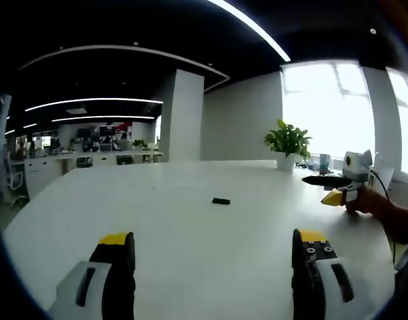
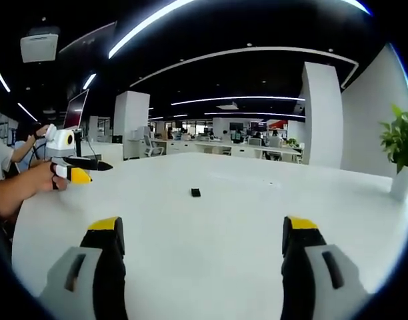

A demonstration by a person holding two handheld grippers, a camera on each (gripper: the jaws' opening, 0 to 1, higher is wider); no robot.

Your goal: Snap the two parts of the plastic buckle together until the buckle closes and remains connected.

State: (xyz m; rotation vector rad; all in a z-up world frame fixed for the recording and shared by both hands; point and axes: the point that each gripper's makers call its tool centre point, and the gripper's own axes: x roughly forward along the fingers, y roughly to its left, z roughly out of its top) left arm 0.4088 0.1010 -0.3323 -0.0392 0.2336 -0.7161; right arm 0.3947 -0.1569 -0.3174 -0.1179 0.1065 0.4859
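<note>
Both my grippers hover jaws spread, holding nothing: left gripper [image 1: 213, 248], right gripper [image 2: 203, 237]. I see the black buckle [image 1: 221, 201] mid-worktop [image 1: 177, 267], well apart from both. Only my left gripper view catches the potted plant [image 1: 288, 143] at the far edge.

buckle [image 1: 221, 201]: we see black
table [image 1: 191, 233]: white
our left gripper [image 1: 214, 250]: black jaws, yellow tips
plant [image 1: 288, 140]: green

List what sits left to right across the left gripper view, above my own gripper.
Office desks → white pillar → small black buckle on the white table → potted plant → right gripper in a hand.
</note>
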